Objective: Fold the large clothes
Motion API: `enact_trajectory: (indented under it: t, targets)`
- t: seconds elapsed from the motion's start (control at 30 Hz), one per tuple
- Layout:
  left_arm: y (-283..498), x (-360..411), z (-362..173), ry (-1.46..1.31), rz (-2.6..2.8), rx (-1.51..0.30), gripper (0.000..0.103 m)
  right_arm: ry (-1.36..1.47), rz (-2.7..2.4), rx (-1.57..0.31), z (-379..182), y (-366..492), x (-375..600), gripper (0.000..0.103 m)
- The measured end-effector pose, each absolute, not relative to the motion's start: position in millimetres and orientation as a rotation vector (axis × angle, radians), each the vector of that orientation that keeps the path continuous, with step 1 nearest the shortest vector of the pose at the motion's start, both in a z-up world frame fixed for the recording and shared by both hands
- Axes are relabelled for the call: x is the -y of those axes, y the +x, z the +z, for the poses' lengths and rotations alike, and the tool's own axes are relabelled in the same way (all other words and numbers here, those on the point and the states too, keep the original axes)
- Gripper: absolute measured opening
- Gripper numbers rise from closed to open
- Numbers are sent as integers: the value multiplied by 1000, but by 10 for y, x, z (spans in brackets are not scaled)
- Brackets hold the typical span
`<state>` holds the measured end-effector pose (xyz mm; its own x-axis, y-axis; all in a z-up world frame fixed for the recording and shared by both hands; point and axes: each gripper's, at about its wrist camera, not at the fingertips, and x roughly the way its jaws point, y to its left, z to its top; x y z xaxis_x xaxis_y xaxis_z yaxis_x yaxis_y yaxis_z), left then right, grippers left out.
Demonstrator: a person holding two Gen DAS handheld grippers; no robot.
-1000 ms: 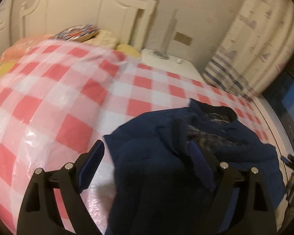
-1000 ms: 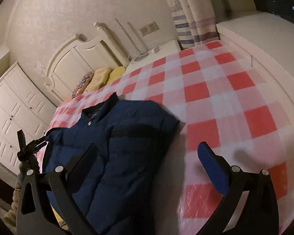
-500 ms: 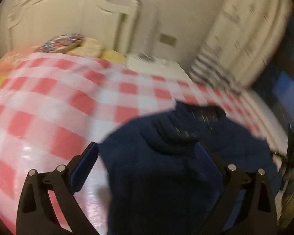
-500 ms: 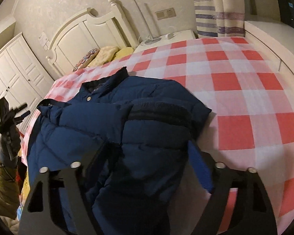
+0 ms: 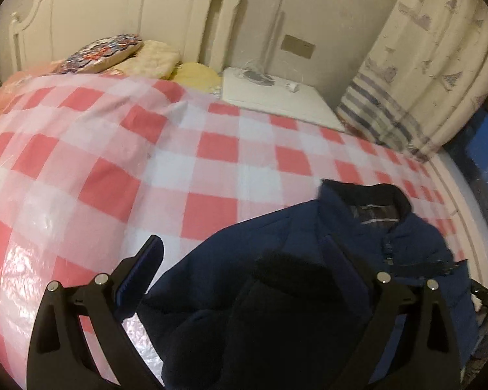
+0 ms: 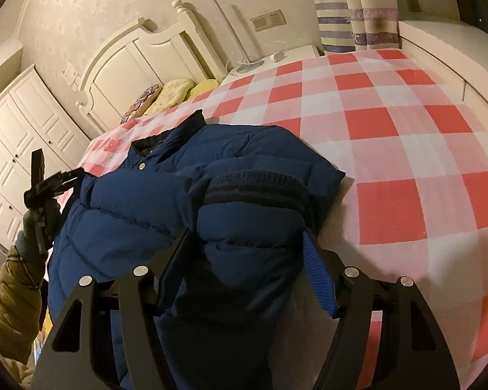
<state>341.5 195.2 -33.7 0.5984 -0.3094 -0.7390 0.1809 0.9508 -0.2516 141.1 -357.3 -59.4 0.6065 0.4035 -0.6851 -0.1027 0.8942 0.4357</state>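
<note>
A navy puffer jacket (image 6: 140,214) lies on the red-and-white checked bed cover (image 6: 390,130), collar toward the headboard, one sleeve folded across the body with its dark ribbed cuff (image 6: 257,188) on top. My right gripper (image 6: 244,243) has its jaws closing on that padded sleeve, and the fabric bulges against both pads. My left gripper (image 5: 244,260) hangs wide open over the jacket's (image 5: 276,308) near edge, its left pad (image 5: 140,279) above the bare cover. The right wrist view shows the left gripper (image 6: 45,188) in a gloved hand at the bed's left side.
A white headboard (image 5: 130,16) and pillows (image 5: 114,52) stand at the bed's far end. Beside them is a white nightstand (image 5: 276,97) with a lamp base, then a patterned curtain (image 5: 423,65). White wardrobe doors (image 6: 13,149) line the left wall.
My right gripper has come down over the jacket and its jaws have narrowed from wide open onto the folded sleeve. The left gripper has slid sideways and opened a little wider.
</note>
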Motion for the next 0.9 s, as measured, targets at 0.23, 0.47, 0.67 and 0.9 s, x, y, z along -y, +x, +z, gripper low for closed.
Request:
enact_trajectory:
  t: [0.23, 0.47, 0.67, 0.9]
  targets:
    - [3091, -1992, -328, -96, -424, -901, 98, 372, 341, -869, -541, 1363, 3617, 67]
    - [2971, -1864, -523, -133, -404, -866, 27, 329, 312, -811, -500, 1306, 3530, 41]
    - [2304, -1759, 49, -81, -366, -654, 12, 70, 249, -614, 91, 792, 3130, 15]
    - [2531, -1605, 1252, -47, -263, -530, 13, 62, 210, -449, 1302, 1235, 3030, 13]
